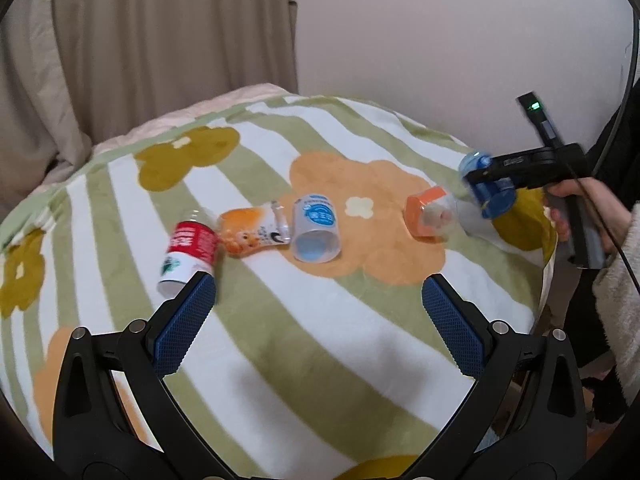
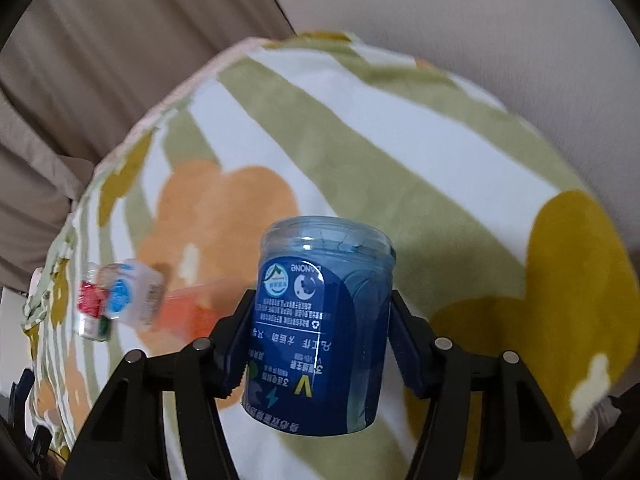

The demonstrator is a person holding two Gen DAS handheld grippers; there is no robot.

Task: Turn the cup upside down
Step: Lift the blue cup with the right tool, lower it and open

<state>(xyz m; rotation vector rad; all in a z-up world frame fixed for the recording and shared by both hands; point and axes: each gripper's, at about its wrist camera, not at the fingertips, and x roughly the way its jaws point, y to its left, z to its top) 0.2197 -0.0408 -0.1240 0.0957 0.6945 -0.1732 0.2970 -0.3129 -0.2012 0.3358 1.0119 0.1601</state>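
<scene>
— What was hard to make out?

— From the right wrist view, the cups far off to the left of the right gripper (image 2: 320, 344) were a smear of red, white and orange. The blue cup's (image 2: 320, 332) lower end was partly hidden by the fingers.

— And around the left gripper (image 1: 318, 292)?

— It hung spread wide, holding nothing, above the striped flower blanket (image 1: 360, 340). Just past its left fingertip lay a red-and-white cup (image 1: 188, 252), then an orange-printed cup (image 1: 254, 232), then a pale blue-labelled cup (image 1: 314, 228), its open mouth showing a blue bottom. Farther right an orange-capped cup (image 1: 430, 216) lay tipped.

— The task's cup?

— Pinched between the right gripper's pads, label upside down, off the blanket.
</scene>
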